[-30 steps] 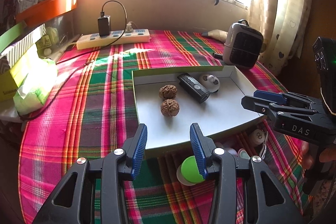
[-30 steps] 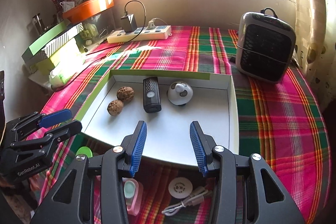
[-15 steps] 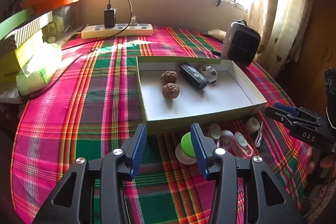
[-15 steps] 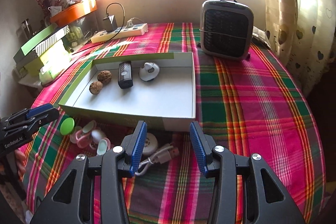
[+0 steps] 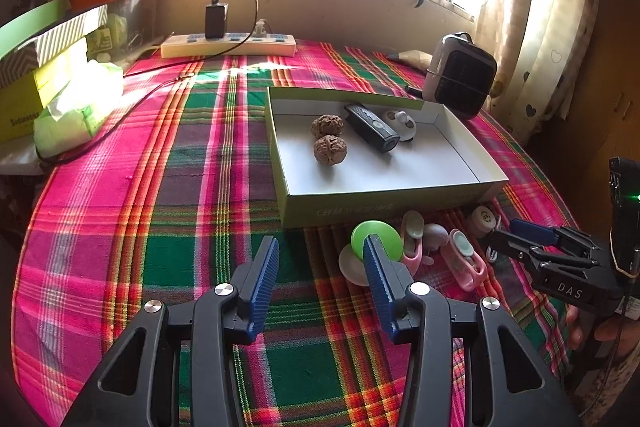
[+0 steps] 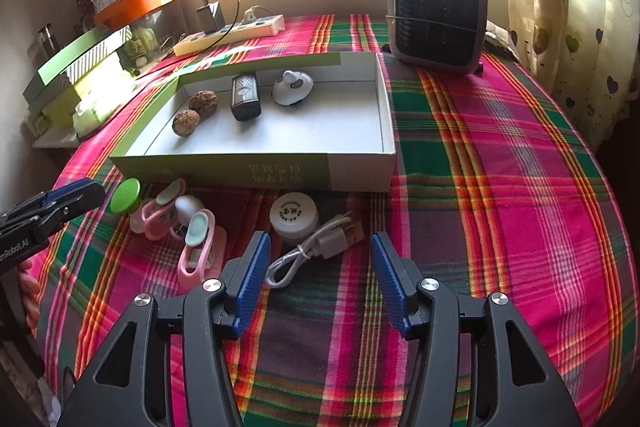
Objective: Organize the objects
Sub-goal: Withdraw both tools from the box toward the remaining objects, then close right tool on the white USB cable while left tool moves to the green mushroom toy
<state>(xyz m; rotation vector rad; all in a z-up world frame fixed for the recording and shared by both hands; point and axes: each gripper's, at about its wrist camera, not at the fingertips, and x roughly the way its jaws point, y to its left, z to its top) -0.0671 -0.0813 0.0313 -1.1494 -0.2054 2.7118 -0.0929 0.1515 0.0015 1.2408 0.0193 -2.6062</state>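
Both grippers backed off the box; right gripper, jaws just widened and empty, faces the cable before it; left gripper spread.

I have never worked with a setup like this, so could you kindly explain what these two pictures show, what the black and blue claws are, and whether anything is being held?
The claws are hand-held grippers, one in each of a person's hands, each carrying a camera that looks along its fingers. One picture is from the left gripper, the other from the right gripper. Both are open and hold nothing; the right one's jaws have just been opening. On the plaid tablecloth sits a shallow box holding two walnuts, a black remote and a small white gadget. In front of the box lie a green lid, pink clips, a white jar and a USB cable.
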